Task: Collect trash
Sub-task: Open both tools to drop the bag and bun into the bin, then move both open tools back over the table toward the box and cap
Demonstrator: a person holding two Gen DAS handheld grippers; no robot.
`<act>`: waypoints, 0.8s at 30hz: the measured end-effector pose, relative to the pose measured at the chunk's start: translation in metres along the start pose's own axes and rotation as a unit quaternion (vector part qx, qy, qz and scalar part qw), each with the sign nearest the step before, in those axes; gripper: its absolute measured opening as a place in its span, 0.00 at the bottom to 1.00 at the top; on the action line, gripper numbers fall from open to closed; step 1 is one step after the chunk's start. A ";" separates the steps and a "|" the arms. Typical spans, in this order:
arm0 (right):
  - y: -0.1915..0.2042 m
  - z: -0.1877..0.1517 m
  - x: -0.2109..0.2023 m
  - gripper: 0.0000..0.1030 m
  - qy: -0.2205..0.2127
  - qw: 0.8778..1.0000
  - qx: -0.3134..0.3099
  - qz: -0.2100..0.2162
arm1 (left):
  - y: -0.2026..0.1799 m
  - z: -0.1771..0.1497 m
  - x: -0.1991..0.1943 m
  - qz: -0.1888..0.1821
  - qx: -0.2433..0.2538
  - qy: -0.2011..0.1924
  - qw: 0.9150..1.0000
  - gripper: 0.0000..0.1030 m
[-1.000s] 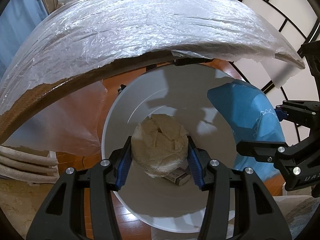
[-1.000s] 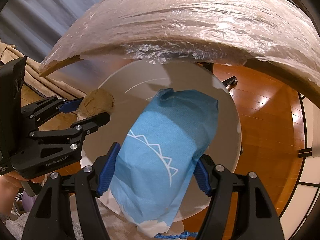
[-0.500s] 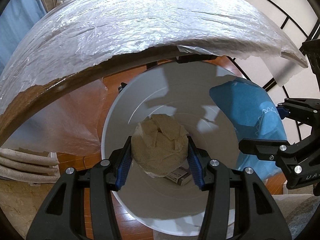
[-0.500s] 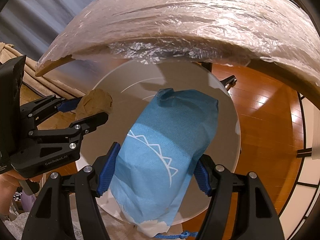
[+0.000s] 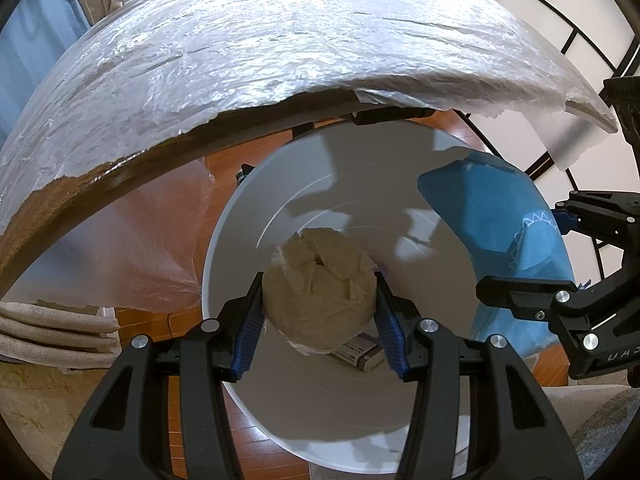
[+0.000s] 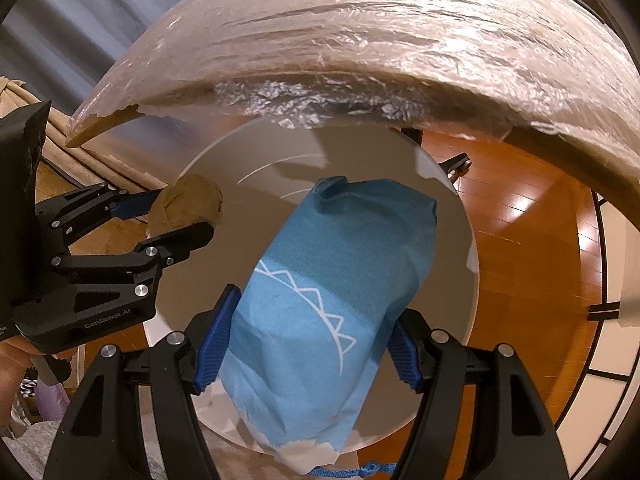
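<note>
While over bin (image 5: 240, 240), table edge (image 5: 256, 136) close.

The white bin (image 5: 240, 280) holds a small grey-and-white printed box (image 5: 358, 354); over it hang a tan crumpled paper ball (image 5: 320, 304) and a blue bag (image 6: 332, 300) with a white zigzag-and-arc line and a white lower edge. The left tongs (image 5: 320, 320) and right tongs (image 6: 308, 344) are black with blue pads. The counter (image 5: 280, 52) wears clear, glinting film, and the floor (image 6: 528, 240) is orange-brown wood.

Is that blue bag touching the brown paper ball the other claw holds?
Apart. In the right wrist view, grey bin interior shows between the blue bag and the brown paper ball in the left gripper.
</note>
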State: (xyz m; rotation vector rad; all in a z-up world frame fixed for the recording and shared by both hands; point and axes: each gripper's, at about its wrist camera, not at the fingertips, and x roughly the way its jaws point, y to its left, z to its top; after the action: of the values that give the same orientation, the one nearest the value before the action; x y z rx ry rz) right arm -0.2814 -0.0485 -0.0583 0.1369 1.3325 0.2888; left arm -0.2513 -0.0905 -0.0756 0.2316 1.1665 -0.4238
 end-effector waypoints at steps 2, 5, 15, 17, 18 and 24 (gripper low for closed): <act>0.003 -0.002 -0.002 0.70 -0.005 1.000 -0.010 -0.012 | 0.002 -0.001 -0.003 -0.013 0.000 -0.007 1.000 0.54; 0.010 -0.007 -0.012 0.94 -0.028 0.998 -0.034 -0.042 | 0.003 -0.001 -0.010 -0.011 -0.002 -0.024 1.000 0.87; 0.026 -0.028 -0.066 0.94 -0.098 0.981 -0.106 -0.126 | 0.015 -0.003 -0.056 -0.025 -0.005 -0.064 0.998 0.87; 0.024 -0.028 -0.079 0.94 -0.116 0.981 -0.097 -0.121 | 0.015 -0.002 -0.066 -0.023 -0.005 -0.072 0.997 0.87; 0.024 -0.027 -0.083 0.94 -0.123 0.981 -0.093 -0.121 | 0.016 0.000 -0.073 -0.022 -0.007 -0.079 0.997 0.87; 0.030 -0.016 -0.105 0.94 -0.158 0.978 -0.080 -0.112 | 0.020 0.010 -0.097 -0.005 -0.008 -0.094 0.996 0.87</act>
State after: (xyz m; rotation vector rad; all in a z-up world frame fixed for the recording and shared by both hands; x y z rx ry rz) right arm -0.3229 -0.0507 0.0444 -0.1002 0.9939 0.1738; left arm -0.2662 -0.0571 0.0165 0.1677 0.9873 -0.4358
